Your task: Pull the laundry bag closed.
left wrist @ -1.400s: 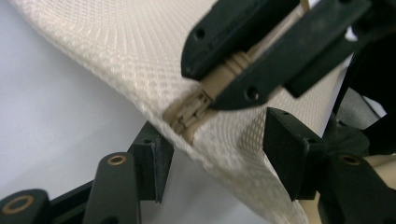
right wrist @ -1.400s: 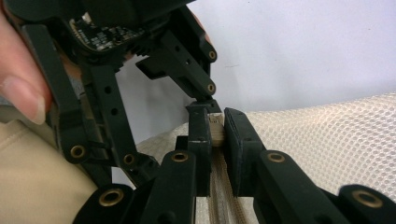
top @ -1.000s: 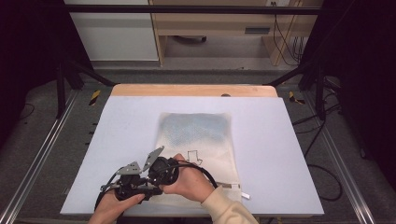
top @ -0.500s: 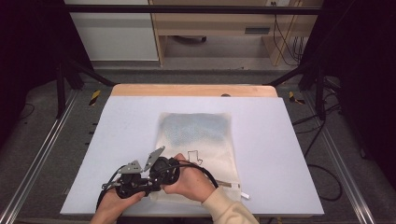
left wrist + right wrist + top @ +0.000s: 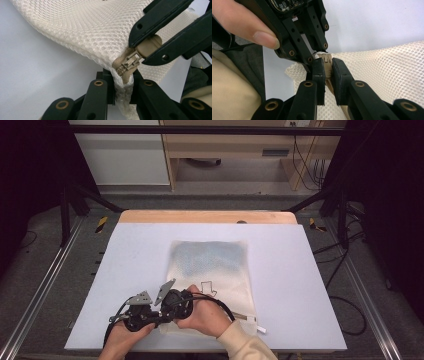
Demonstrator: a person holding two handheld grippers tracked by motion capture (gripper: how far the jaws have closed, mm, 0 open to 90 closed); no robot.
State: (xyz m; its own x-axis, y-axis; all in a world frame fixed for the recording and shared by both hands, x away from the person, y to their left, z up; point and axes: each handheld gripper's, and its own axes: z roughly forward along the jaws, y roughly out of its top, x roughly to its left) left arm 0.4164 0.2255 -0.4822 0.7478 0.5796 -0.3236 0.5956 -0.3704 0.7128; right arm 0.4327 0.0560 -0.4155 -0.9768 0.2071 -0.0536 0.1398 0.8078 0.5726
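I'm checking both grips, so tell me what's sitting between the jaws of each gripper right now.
In the left gripper view, the left gripper pinches the mesh bag corner. In the right gripper view, the right gripper clamps the tan zipper pull.

White table (image 5: 125, 270) open left and right, mesh bag (image 5: 210, 265) central

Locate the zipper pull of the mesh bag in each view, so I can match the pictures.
High view: hidden between the two grippers at the mesh bag's near-left corner.
Left gripper view: zipper pull right of centre, pinched by the right gripper.
Right gripper view: centre, clamped by that view's own jaws.
Shared landmark: the bag's cream mesh.
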